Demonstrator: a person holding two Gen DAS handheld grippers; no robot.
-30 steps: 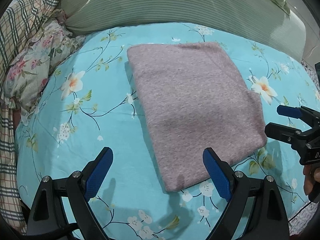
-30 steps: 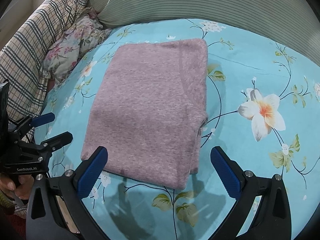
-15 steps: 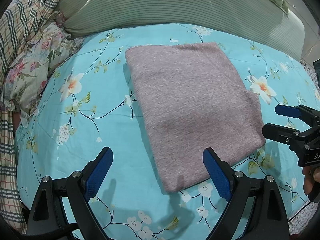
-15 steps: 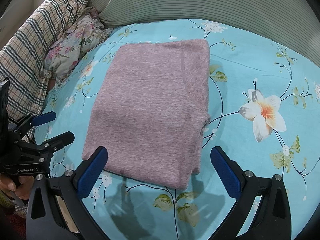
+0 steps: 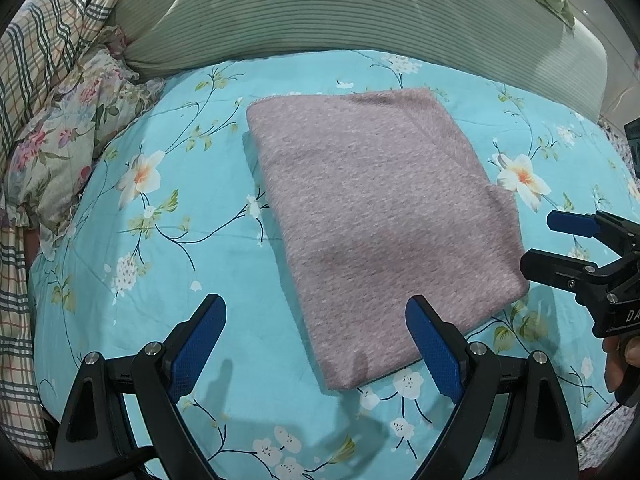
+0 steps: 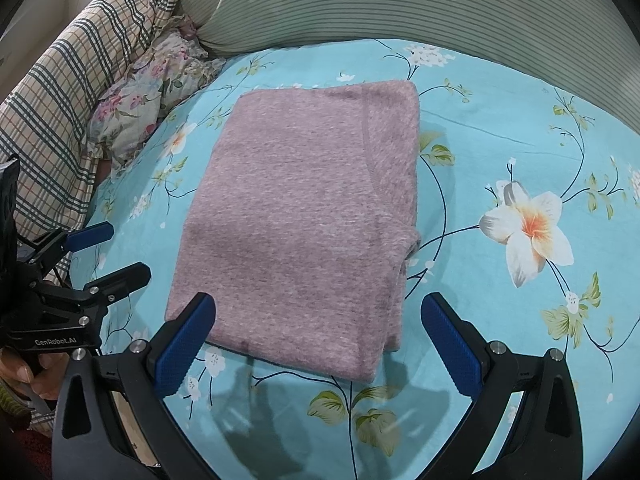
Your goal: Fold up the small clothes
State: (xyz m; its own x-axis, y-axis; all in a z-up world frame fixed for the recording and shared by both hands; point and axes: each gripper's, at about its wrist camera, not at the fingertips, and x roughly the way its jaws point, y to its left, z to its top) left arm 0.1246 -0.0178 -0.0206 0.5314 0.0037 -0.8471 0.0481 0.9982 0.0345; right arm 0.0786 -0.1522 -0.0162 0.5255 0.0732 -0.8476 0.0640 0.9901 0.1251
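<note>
Your folded mauve garment (image 5: 380, 216) lies flat as a neat rectangle in the middle of the turquoise floral bedsheet (image 5: 168, 264), its far edge near the green striped bolster (image 5: 340, 12) that runs along the bed's far side. Along its right edge a curved seam and a stepped layer of cloth show in the right wrist view. Your left gripper (image 5: 316, 334) hovers above the garment's near left corner with its blue-padded fingers (image 5: 434, 344) spread wide and holding nothing; one finger hangs over the cloth's near edge, the other over bare sheet. Your right gripper (image 6: 318, 334) hovers over the near edge too, fingers equally wide apart and empty, with the garment's near right corner between them. Each gripper appears at the margin of the other's view. A plaid blanket (image 6: 68, 92) and a flowered pillow (image 6: 156, 92) are bunched at the bed's left edge.
</note>
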